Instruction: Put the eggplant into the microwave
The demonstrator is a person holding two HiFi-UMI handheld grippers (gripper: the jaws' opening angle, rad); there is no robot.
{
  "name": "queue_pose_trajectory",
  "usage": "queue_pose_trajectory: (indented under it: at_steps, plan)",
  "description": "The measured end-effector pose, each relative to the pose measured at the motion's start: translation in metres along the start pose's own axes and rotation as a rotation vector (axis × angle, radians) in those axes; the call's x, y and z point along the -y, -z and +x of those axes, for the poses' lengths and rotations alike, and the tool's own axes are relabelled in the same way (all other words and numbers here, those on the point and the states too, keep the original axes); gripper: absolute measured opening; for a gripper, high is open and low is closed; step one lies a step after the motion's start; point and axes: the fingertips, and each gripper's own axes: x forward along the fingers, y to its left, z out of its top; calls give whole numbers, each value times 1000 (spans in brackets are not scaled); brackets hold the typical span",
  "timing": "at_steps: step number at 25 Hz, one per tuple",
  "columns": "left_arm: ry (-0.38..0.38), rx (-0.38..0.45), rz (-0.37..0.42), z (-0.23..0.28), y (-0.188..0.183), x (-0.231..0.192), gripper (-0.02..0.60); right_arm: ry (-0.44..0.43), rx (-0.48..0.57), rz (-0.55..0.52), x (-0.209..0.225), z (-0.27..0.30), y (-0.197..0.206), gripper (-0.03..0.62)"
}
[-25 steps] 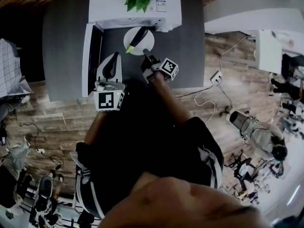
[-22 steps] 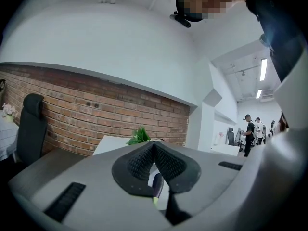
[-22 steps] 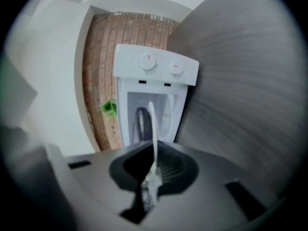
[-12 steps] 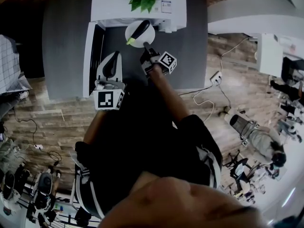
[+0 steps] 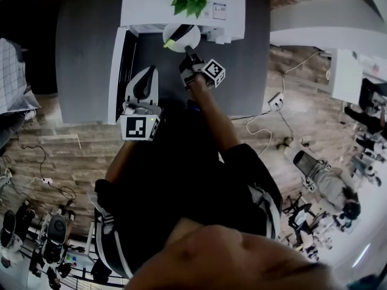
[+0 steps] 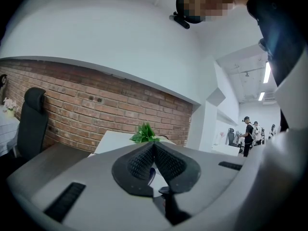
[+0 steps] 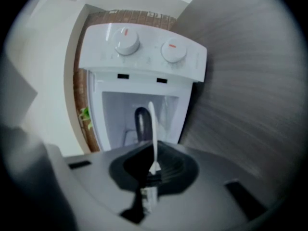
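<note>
Nearest, at centre left of the head view, the left gripper (image 5: 145,77) hangs apart from the work; in the left gripper view its ribbed black pads (image 6: 139,161) meet at the tips with nothing between them, so this left gripper (image 6: 154,146) is closed and empty.

Further up, at centre top of the head view, the right gripper (image 5: 189,55) is clamped on the near rim of the round white plate (image 5: 195,40). In the right gripper view that plate (image 7: 153,124) shows edge-on as a thin white line running straight out of the closed jaws of the right gripper (image 7: 154,165).

The dark purple eggplant with a green stem (image 5: 181,34) lies on the plate, directly beyond the right jaws, its long axis slanting from lower left to upper right, stem end nearer the person. In the right gripper view the eggplant (image 7: 141,124) sits just left of the plate edge, framed by the open cavity.

Farthest is the white microwave with 2 dials (image 7: 144,47), its door (image 5: 115,71) swung open at left. The plate sits at the mouth of the microwave (image 5: 151,5), so the right hand alone probably needs to push straight ahead
</note>
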Motion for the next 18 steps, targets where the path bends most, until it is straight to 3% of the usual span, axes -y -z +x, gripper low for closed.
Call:
queue_pose_trajectory:
  at_steps: [18]
  plan:
    - [-32,-16,-10,0,2,-22,35,17,29,56,19,49,-11,40]
